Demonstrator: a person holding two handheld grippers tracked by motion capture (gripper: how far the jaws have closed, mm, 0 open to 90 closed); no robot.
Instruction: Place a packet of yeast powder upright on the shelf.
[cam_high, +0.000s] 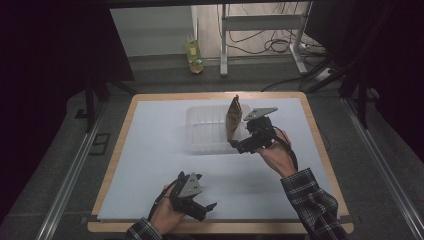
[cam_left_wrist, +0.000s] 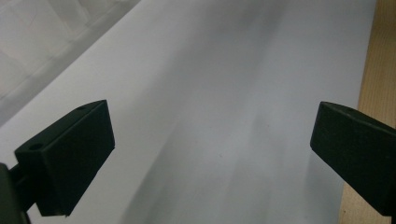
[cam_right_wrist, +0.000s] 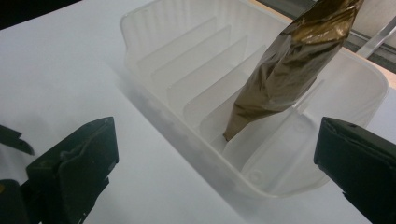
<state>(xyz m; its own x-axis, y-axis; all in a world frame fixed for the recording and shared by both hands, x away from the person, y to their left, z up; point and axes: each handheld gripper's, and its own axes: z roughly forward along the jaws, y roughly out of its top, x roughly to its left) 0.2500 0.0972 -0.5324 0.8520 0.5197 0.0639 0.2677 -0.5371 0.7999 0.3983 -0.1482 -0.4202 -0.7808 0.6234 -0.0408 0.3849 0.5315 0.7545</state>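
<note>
One translucent plastic container (cam_right_wrist: 196, 79), split by several upright dividers into slots, is seen on the white sheet (cam_high: 150, 150) that covers the one wooden table (cam_high: 320, 150). One brown foil packet (cam_right_wrist: 289, 70) is stood on end and tilted in a slot near the container's right end, its top risen above the rim. Two grippers are counted. The right gripper (cam_high: 240, 146) is held just beside that end; its fingers (cam_right_wrist: 79, 158) are spread wide, with nothing gripped between them. The left gripper (cam_high: 200, 206) is held near the table's front edge, well apart from the container, its fingers (cam_left_wrist: 70, 154) likewise spread wide over bare sheet and holding nothing. One bottle (cam_high: 194, 55) is stood on the floor beyond the table.
</note>
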